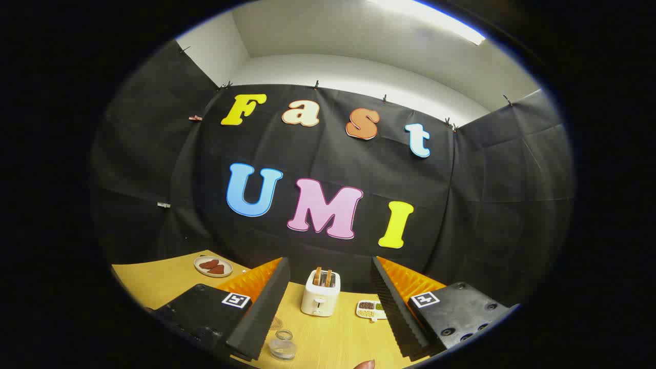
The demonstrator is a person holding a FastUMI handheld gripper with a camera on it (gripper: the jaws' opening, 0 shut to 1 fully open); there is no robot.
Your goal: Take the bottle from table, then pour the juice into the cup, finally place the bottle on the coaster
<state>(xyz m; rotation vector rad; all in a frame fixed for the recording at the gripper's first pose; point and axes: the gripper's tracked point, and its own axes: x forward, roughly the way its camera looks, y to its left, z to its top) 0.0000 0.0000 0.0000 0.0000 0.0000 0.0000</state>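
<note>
My gripper point(329, 264) is open, held high above the wooden table point(333, 338), with its two black fingers point(264, 307) spread wide and nothing between them. A clear glass cup point(282, 344) stands on the table close to the left finger. Just beyond it a round woven coaster point(277, 323) shows partly from behind that finger. A small reddish rounded top point(365, 364), perhaps the bottle's cap, peeks in at the near table edge between the fingers; the rest of it is hidden.
A white toaster point(320, 294) holding two slices stands ahead between the fingers, against the wall. A small white tray of grains point(370, 309) lies to its right. A plate with red pieces point(212, 266) sits far left, beyond the left finger.
</note>
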